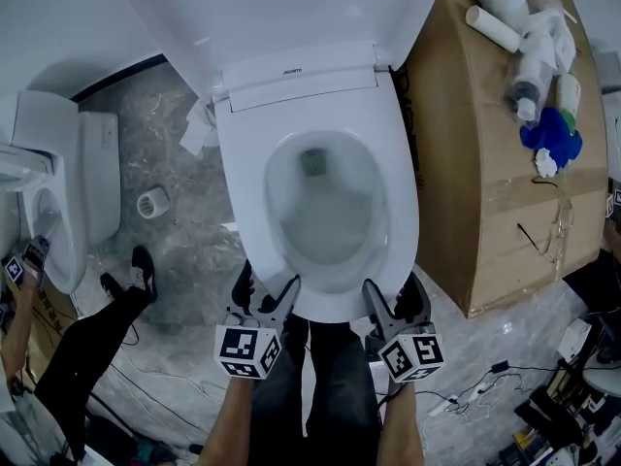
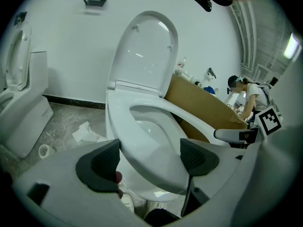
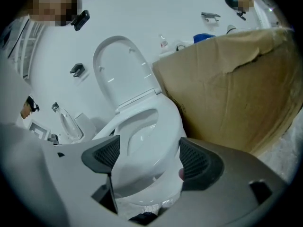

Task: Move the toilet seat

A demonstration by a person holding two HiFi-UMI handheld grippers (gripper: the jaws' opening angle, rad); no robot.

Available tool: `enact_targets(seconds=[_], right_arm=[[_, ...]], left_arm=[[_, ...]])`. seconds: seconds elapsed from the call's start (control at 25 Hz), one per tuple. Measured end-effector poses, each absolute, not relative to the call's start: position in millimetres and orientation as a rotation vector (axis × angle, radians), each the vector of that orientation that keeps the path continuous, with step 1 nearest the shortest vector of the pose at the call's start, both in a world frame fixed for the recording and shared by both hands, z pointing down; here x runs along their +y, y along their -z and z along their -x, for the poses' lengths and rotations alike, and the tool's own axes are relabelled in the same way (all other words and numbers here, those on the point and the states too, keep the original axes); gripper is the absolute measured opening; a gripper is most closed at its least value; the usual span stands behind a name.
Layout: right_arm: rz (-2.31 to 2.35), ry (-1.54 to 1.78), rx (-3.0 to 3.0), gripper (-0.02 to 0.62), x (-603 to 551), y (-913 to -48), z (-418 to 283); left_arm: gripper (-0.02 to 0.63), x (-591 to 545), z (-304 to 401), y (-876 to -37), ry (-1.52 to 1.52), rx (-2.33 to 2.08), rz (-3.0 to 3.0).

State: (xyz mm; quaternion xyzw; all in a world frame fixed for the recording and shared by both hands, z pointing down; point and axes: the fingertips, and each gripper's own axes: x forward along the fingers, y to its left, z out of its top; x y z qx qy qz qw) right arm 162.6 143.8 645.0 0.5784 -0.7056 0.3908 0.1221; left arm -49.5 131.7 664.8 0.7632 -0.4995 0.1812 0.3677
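My left gripper (image 1: 266,292) and right gripper (image 1: 394,299) both stand wide open and hold nothing. Each straddles the near front rim of the toilet seat (image 1: 396,197), which is lowered over the bowl, with the lid (image 1: 291,8) raised at the far side. I judge this the grasping step: next I must close on the rim and swing it up. I cannot tell whether any pad touches the rim's underside.

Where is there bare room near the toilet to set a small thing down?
Best is the cardboard box top, bare in its middle between the toilet seat and the box's right edge; its far corner is crowded with bottles. The floor left of the seat is cluttered with crumpled paper, a roll and a person's shoe.
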Motion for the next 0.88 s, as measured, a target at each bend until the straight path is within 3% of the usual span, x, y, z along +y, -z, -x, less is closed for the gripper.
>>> enact_targets(seconds=[0.88], right_arm=[[-1.827, -1.193, -2.159, 0.394, 121, -579, -161]], left_arm=[[0.387, 114, 58, -611, -0.248, -1.351, -1.943]])
